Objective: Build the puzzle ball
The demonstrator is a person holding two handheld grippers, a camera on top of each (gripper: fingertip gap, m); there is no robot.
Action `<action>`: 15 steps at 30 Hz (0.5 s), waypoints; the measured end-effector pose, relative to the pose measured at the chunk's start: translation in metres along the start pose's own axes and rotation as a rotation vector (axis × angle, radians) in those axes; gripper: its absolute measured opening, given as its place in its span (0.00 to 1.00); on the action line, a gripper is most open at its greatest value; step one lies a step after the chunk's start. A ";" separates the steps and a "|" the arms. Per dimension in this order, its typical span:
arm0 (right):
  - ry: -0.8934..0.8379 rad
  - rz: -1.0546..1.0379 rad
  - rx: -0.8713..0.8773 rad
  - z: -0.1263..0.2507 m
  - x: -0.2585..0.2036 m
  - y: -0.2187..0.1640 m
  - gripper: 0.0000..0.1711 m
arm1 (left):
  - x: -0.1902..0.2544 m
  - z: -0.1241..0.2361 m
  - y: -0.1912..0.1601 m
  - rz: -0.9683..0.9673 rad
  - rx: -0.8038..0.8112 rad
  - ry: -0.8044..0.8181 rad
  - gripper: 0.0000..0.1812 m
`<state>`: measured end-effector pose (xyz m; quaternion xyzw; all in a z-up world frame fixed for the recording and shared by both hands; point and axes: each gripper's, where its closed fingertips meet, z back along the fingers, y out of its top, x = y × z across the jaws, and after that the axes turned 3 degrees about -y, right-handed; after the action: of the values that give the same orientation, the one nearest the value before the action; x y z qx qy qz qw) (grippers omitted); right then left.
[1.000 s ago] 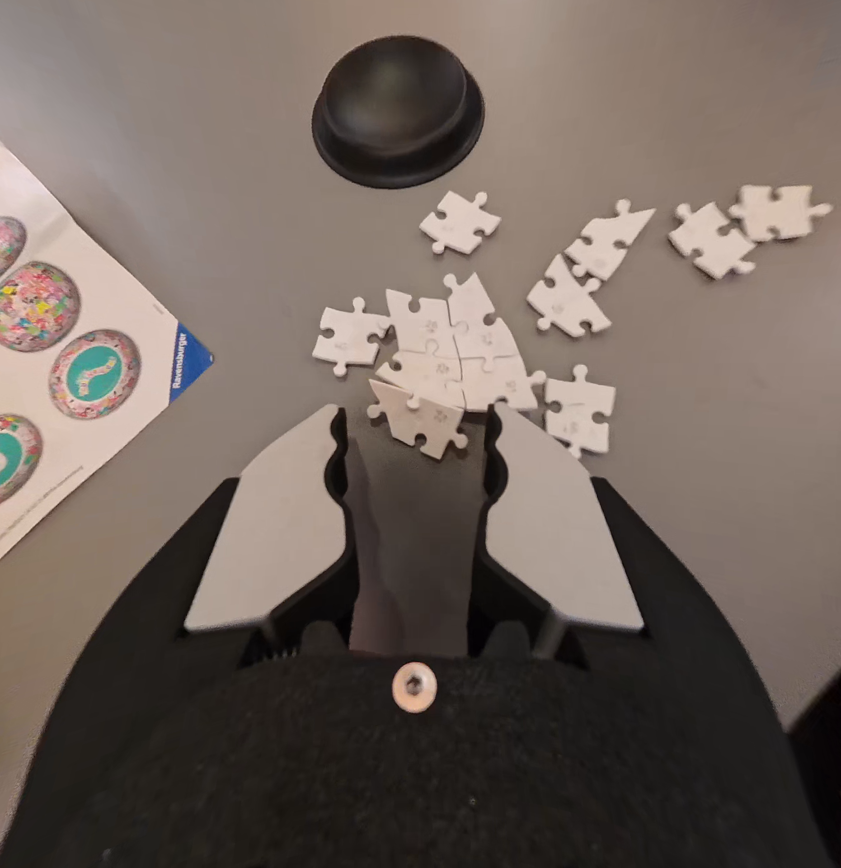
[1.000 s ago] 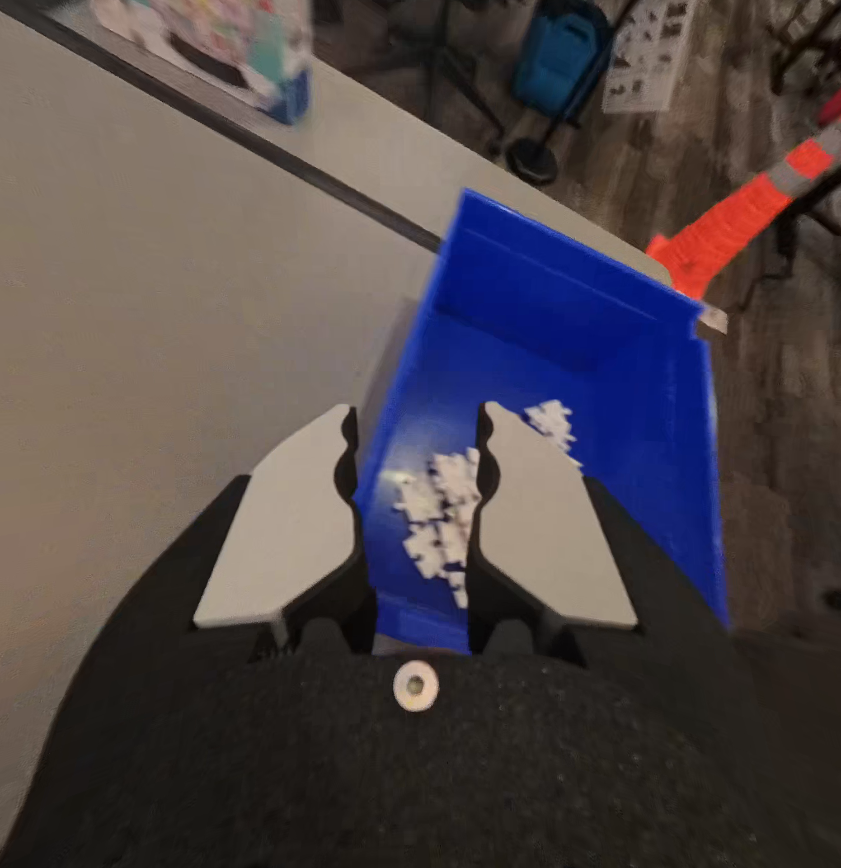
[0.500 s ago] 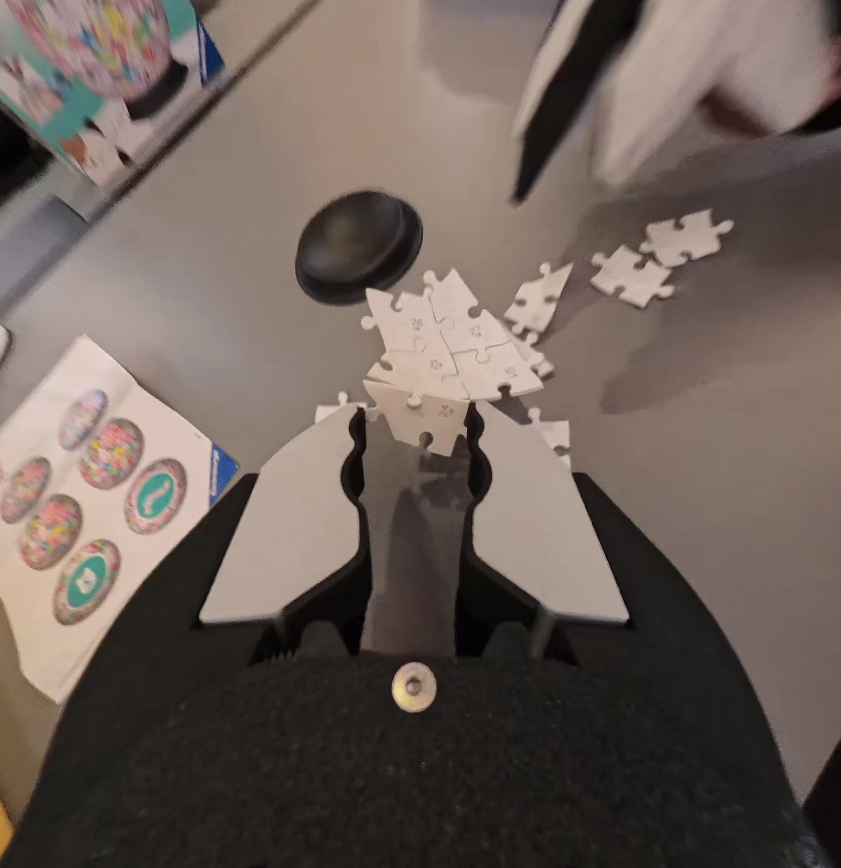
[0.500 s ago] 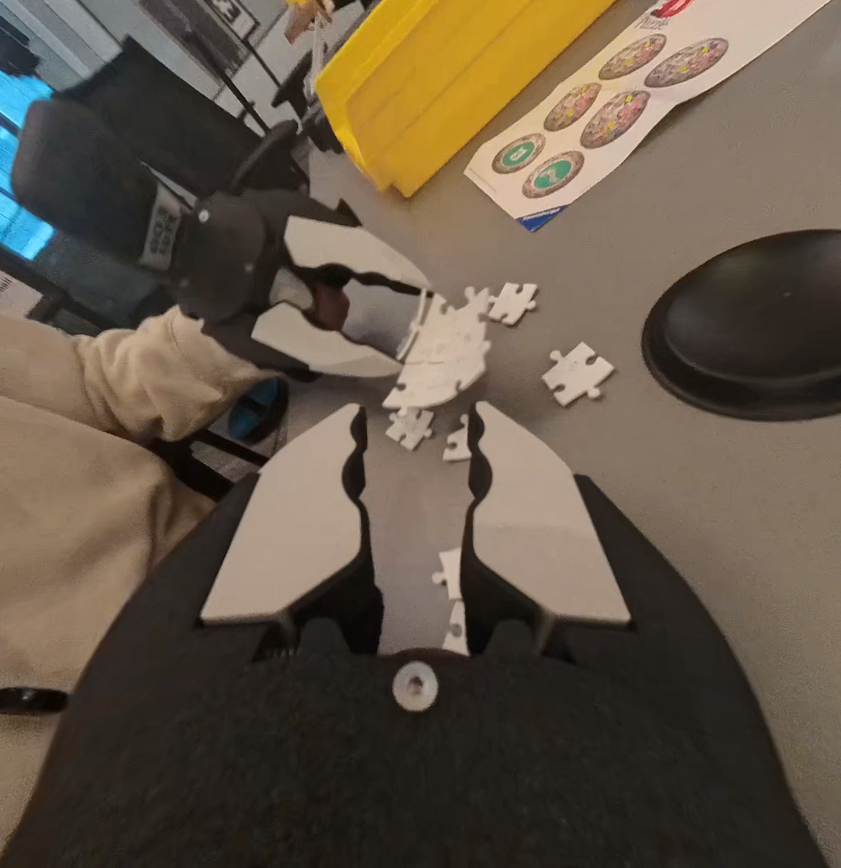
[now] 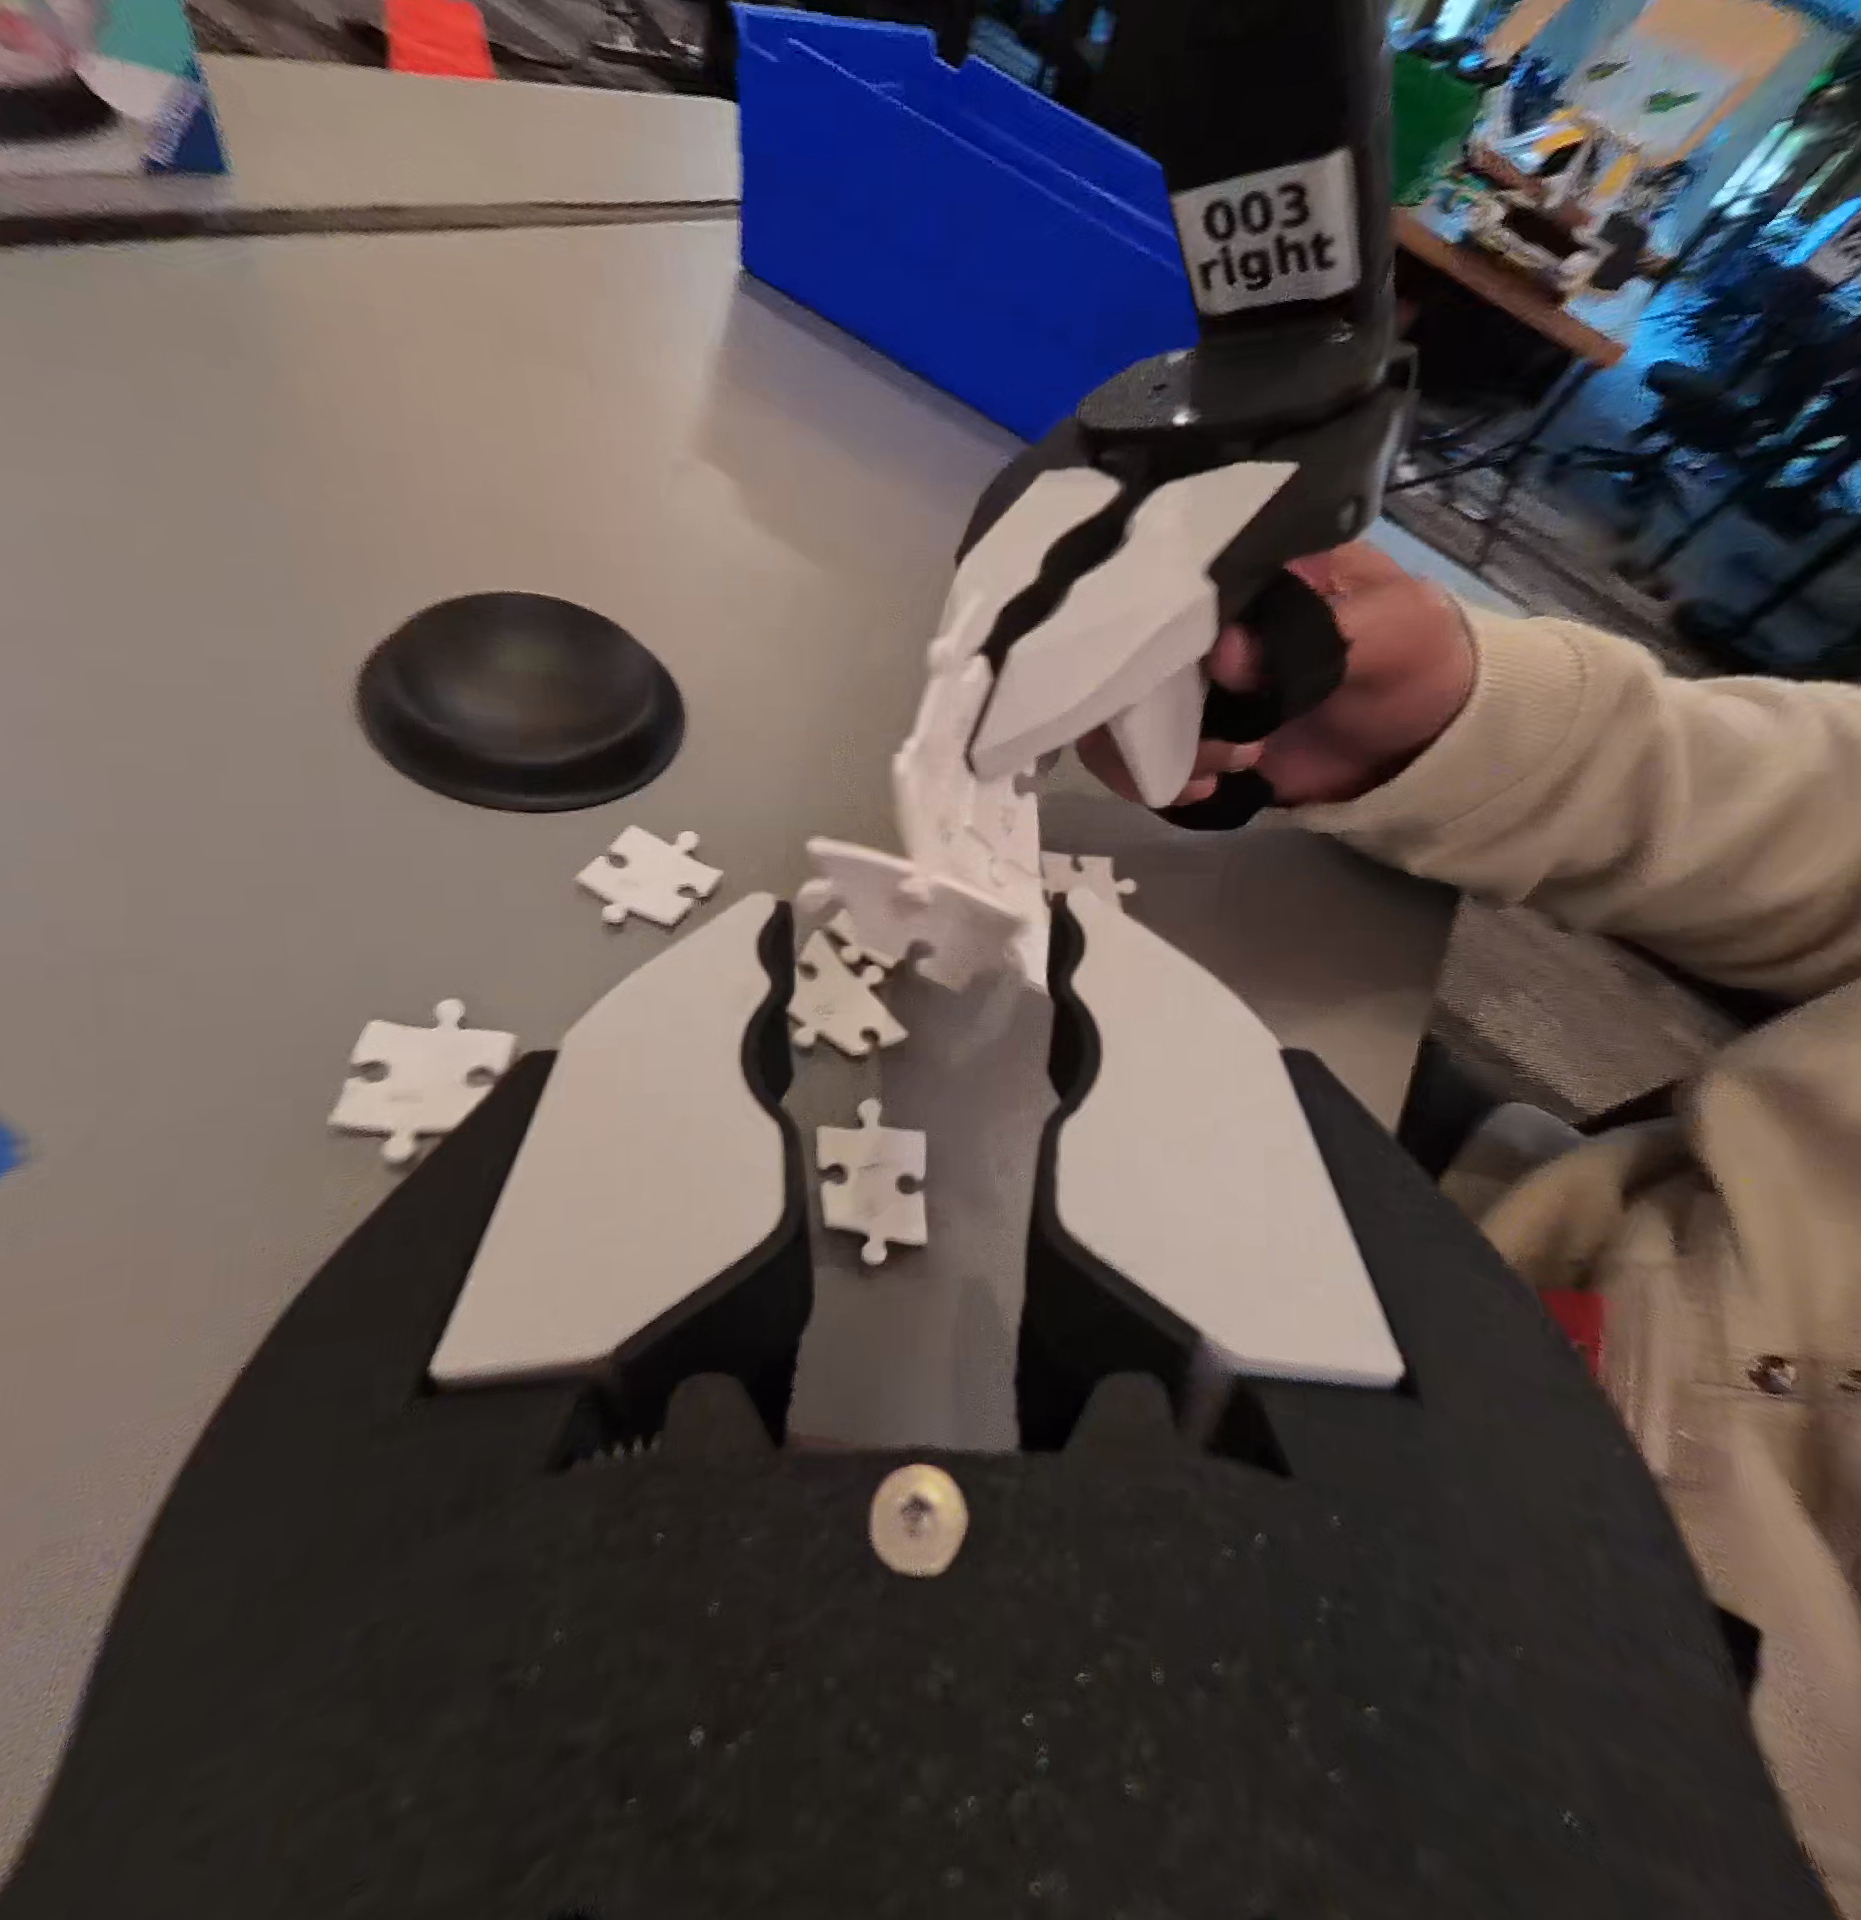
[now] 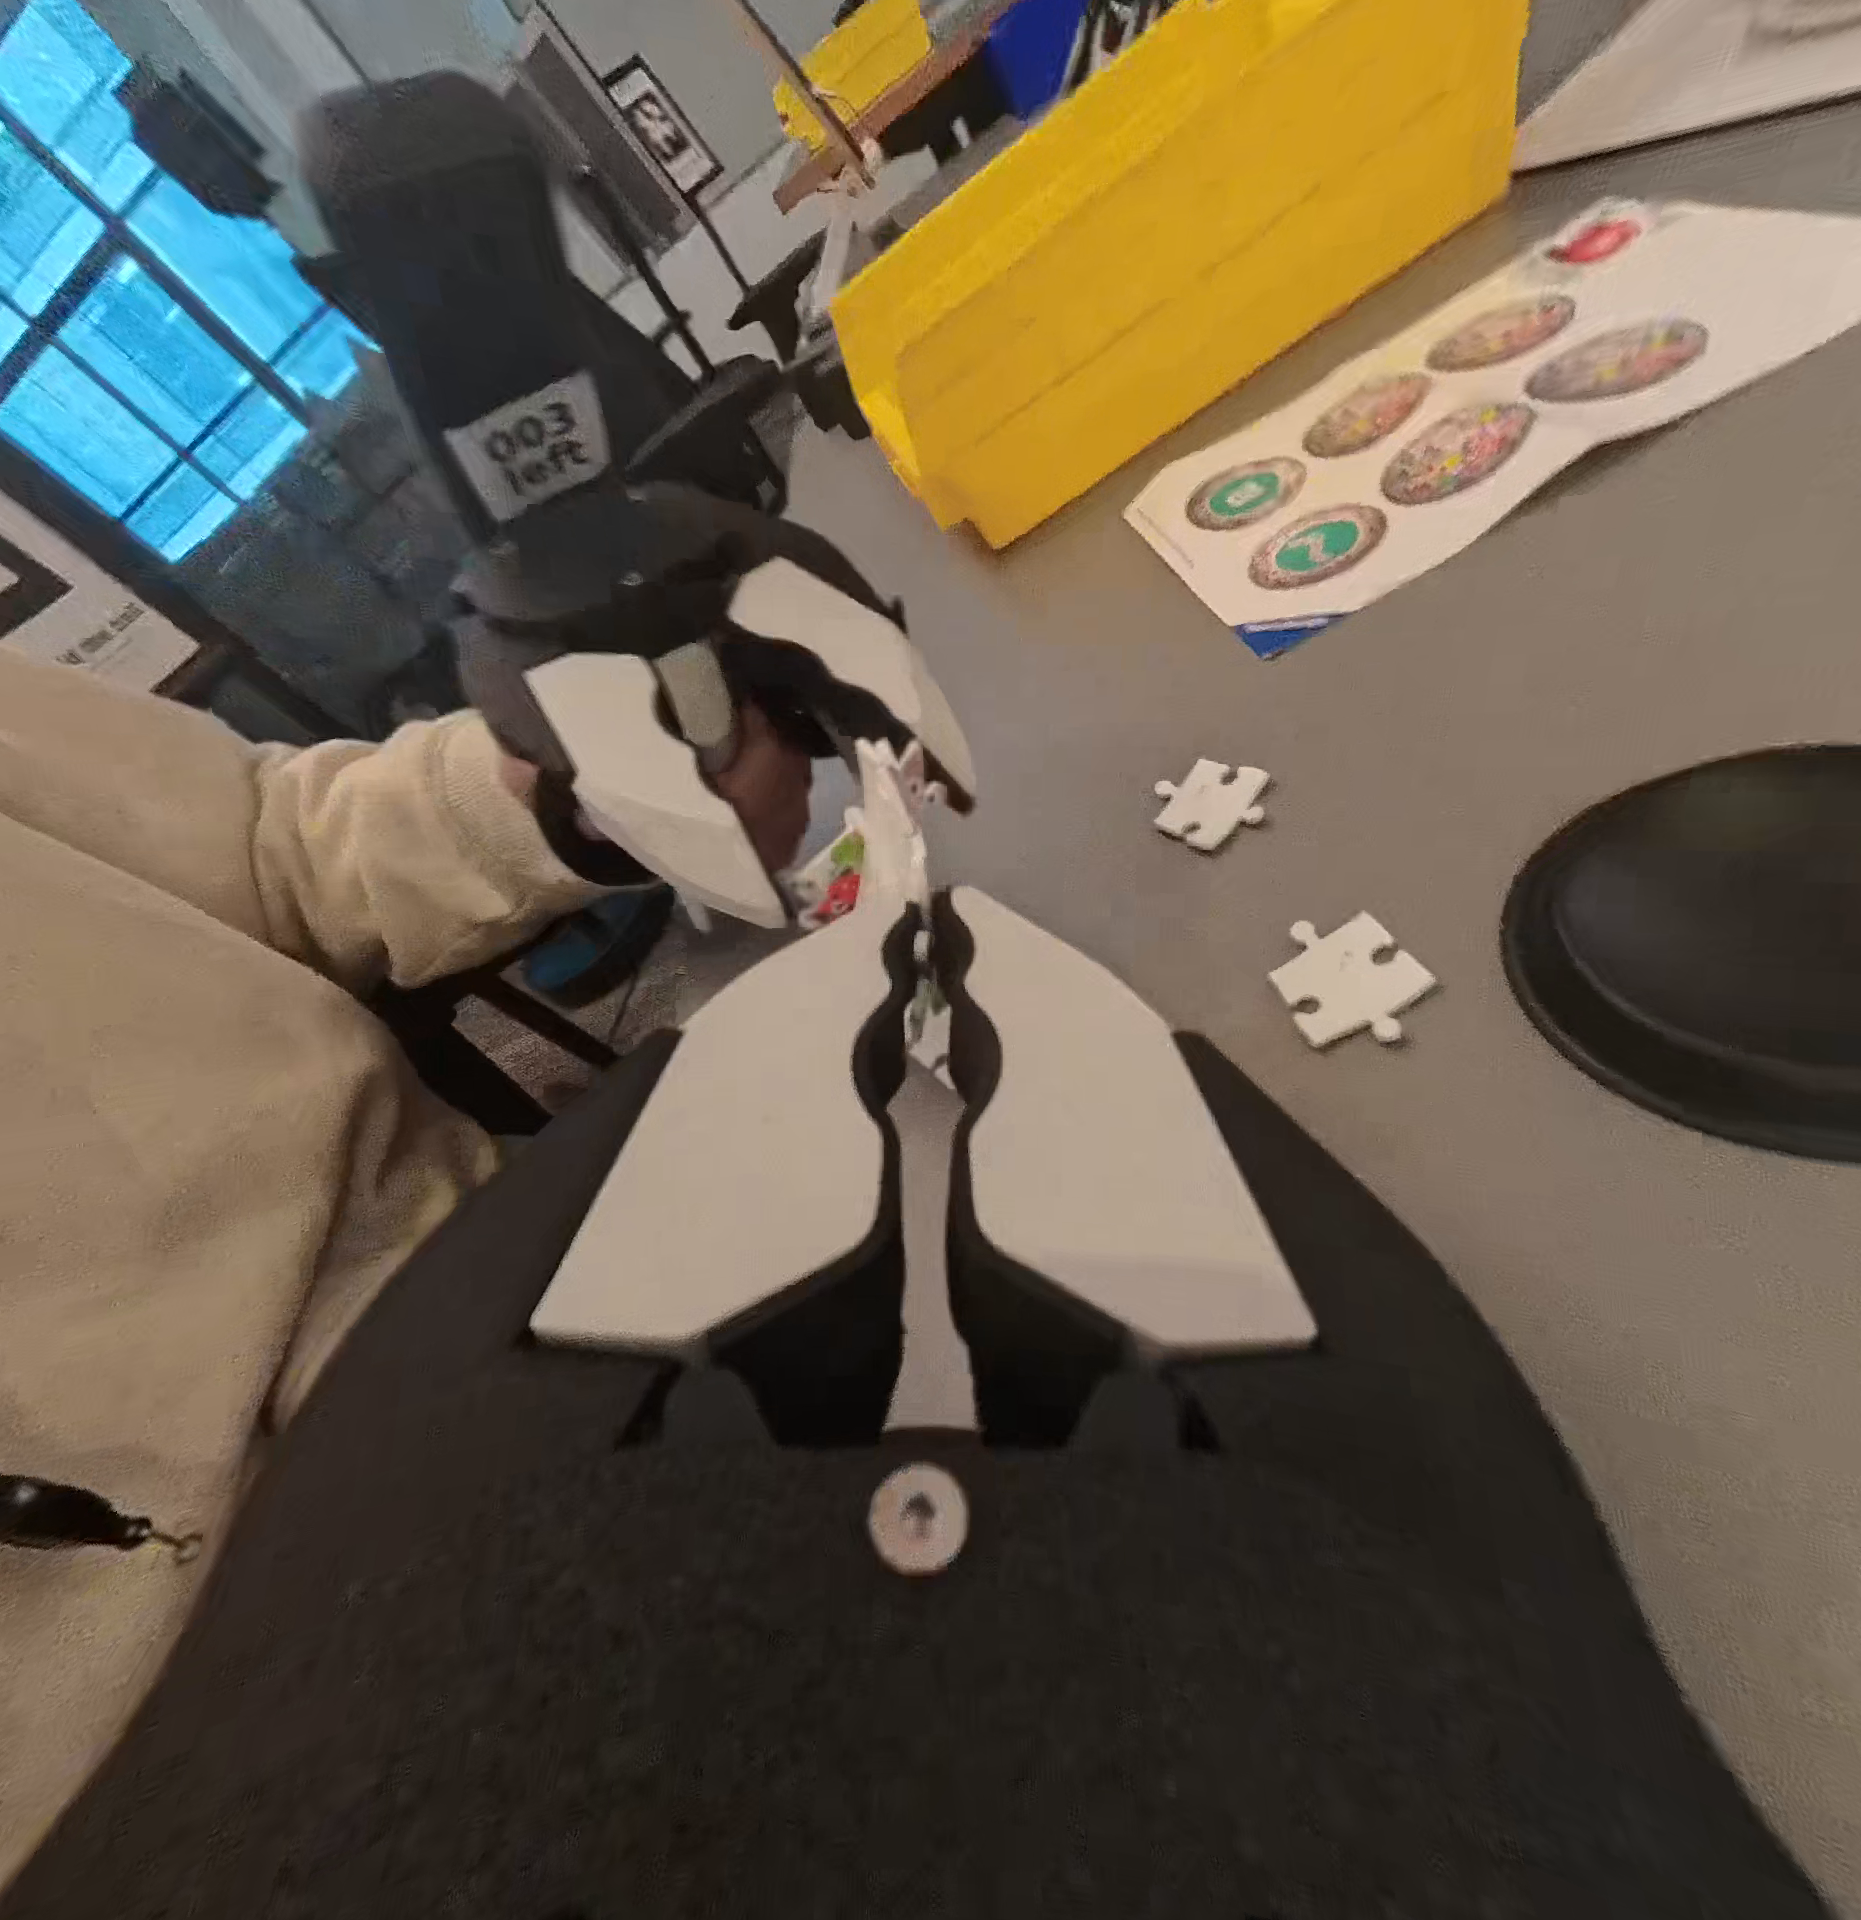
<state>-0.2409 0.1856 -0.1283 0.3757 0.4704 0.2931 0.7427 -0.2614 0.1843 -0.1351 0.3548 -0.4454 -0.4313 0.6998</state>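
Observation:
A curved section of joined white puzzle pieces [image 5: 957, 831] is held up off the grey table [image 5: 282, 468]. My left gripper [image 5: 915, 920] grips it across its lower part, one fingertip on each side edge. My right gripper [image 6: 924, 925] is shut on its other edge, which shows edge-on in the right wrist view [image 6: 890, 821]. In the left wrist view the right gripper [image 5: 967, 727] comes in from above right. In the right wrist view the left gripper [image 6: 874, 852] faces mine. Loose white pieces [image 5: 651, 873] [image 5: 422, 1070] [image 5: 872, 1179] lie on the table below.
A black dome stand [image 5: 521, 696] [image 6: 1715, 945] sits on the table beyond the pieces. A blue bin [image 5: 957, 239] stands at the back, a yellow bin [image 6: 1165, 260] and a printed instruction sheet [image 6: 1477, 426] at the far side. Two loose pieces [image 6: 1212, 800] [image 6: 1352, 977] lie near the stand. Less than 4 cm separates the two grippers' tips.
My left gripper closed on the joined section, lifted it off the table and turned it right. My right gripper swung over from the blue bin and shut on the section's other edge.

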 end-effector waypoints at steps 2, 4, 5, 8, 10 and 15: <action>0.013 0.035 0.003 -0.001 -0.010 0.001 0.01 | 0.007 -0.007 -0.004 0.012 -0.012 -0.071 0.23; -0.009 0.069 0.005 -0.003 -0.011 0.000 0.01 | 0.017 -0.011 -0.004 0.022 0.003 -0.127 0.14; -0.034 0.069 -0.003 -0.002 -0.008 -0.001 0.01 | 0.015 -0.011 -0.004 0.032 0.008 -0.121 0.13; -0.050 0.038 -0.007 -0.001 -0.004 -0.004 0.01 | 0.013 -0.009 -0.007 0.055 0.015 -0.126 0.04; -0.061 0.005 -0.022 -0.001 -0.001 -0.009 0.01 | 0.010 -0.008 -0.009 0.051 0.005 -0.109 0.02; -0.149 -0.039 0.008 0.020 0.020 -0.007 0.01 | 0.000 0.000 -0.005 0.109 0.064 -0.084 0.00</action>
<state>-0.2141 0.1915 -0.1381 0.3904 0.4219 0.2479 0.7798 -0.2629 0.1826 -0.1390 0.3339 -0.5068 -0.3925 0.6911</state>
